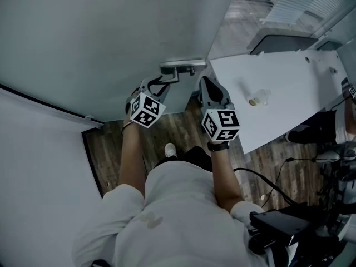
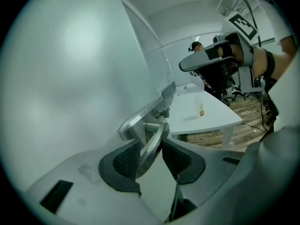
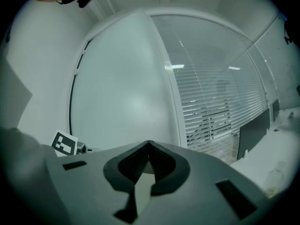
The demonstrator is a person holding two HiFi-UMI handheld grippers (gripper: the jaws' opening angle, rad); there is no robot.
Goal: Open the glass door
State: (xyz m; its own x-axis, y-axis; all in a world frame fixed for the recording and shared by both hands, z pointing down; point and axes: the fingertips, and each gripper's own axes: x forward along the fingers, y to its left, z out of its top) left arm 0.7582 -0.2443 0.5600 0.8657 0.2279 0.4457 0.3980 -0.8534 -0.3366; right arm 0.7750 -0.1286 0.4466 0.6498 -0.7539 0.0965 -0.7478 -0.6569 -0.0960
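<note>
The frosted glass door (image 1: 111,38) fills the upper left of the head view, swung partly away from its frame. Its metal lever handle (image 1: 181,67) sticks out at the door's edge. My left gripper (image 2: 151,156) is shut on that handle (image 2: 152,146), the lever lying between the dark ribbed pads. My right gripper (image 1: 206,83) hangs just right of the handle, apart from it. In the right gripper view its jaws (image 3: 149,146) are shut with nothing between them, facing the door pane (image 3: 126,93).
A white table (image 1: 289,88) stands close on the right with a small bottle (image 1: 257,99) on it. Slatted blinds (image 3: 215,93) lie beyond the door's edge. Cables and dark chair gear (image 1: 289,221) crowd the wooden floor at the lower right.
</note>
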